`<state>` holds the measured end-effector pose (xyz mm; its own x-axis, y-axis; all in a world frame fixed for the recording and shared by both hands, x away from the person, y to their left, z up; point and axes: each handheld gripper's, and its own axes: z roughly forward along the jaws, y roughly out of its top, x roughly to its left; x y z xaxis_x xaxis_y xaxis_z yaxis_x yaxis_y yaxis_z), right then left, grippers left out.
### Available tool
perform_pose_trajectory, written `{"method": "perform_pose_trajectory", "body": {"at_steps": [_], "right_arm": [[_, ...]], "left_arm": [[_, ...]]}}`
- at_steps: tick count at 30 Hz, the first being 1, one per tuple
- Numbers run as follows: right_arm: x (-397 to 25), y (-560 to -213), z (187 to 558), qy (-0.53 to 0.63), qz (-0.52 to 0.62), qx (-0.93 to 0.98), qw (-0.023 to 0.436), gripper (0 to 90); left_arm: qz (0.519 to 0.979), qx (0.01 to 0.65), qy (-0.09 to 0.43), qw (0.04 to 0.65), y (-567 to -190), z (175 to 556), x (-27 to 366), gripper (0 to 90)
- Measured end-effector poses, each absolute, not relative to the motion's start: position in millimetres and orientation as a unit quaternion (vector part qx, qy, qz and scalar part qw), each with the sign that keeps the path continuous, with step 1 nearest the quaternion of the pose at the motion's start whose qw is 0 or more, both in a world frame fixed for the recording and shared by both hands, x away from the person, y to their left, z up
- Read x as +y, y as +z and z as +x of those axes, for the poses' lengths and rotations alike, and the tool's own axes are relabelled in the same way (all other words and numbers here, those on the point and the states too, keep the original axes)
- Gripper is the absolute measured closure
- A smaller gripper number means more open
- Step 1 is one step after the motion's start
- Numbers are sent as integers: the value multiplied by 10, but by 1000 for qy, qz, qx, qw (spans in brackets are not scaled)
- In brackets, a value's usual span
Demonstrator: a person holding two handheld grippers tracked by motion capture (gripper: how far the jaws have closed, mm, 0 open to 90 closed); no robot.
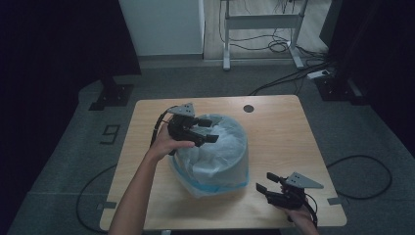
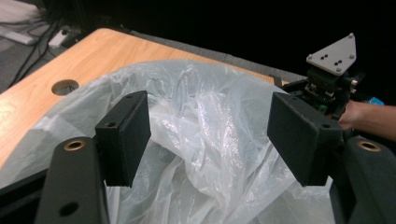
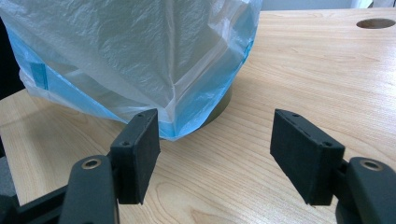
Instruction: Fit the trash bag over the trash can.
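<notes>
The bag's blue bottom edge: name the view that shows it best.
The right gripper view: the blue bottom edge hangs close, draped over the bin's base. The high view shows it as a thin blue band. The left gripper view looks into the bag's crumpled clear plastic.

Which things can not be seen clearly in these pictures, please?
- Bin under the plastic bag: all views, the bag covers it except a dark strip at the base.
- Bag's inside bottom: left gripper view, folds hide it.
- Right hand: high view, cut by the bottom edge behind the right tool.
</notes>
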<state>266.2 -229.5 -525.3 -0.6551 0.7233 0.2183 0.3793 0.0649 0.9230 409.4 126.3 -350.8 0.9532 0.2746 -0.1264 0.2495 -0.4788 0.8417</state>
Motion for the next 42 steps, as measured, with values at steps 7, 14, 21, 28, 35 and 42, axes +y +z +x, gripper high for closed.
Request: {"method": "perform_pose_trajectory", "body": {"at_steps": [7, 14, 21, 28, 35, 42], "right_arm": [[-2294, -5250, 2664, 565, 386, 713, 152, 323], [-2300, -5248, 2663, 565, 387, 713, 153, 323], [-2300, -5245, 2659, 564, 385, 714, 154, 323], [-2292, -5248, 2662, 565, 384, 714, 154, 323], [-2300, -5252, 2664, 564, 385, 714, 155, 323], [-2306, -5248, 2664, 563, 384, 715, 156, 323]], "left_arm": [[878, 144, 9, 457, -3485, 4114, 1137, 337], [880, 145, 10, 452, -3430, 4121, 1068, 339], [896, 139, 9, 421, -3458, 4128, 944, 342], [923, 129, 15, 361, -3525, 4133, 773, 383], [940, 126, 21, 317, -3608, 4138, 626, 391], [952, 120, 22, 280, -3698, 4138, 496, 383]]}}
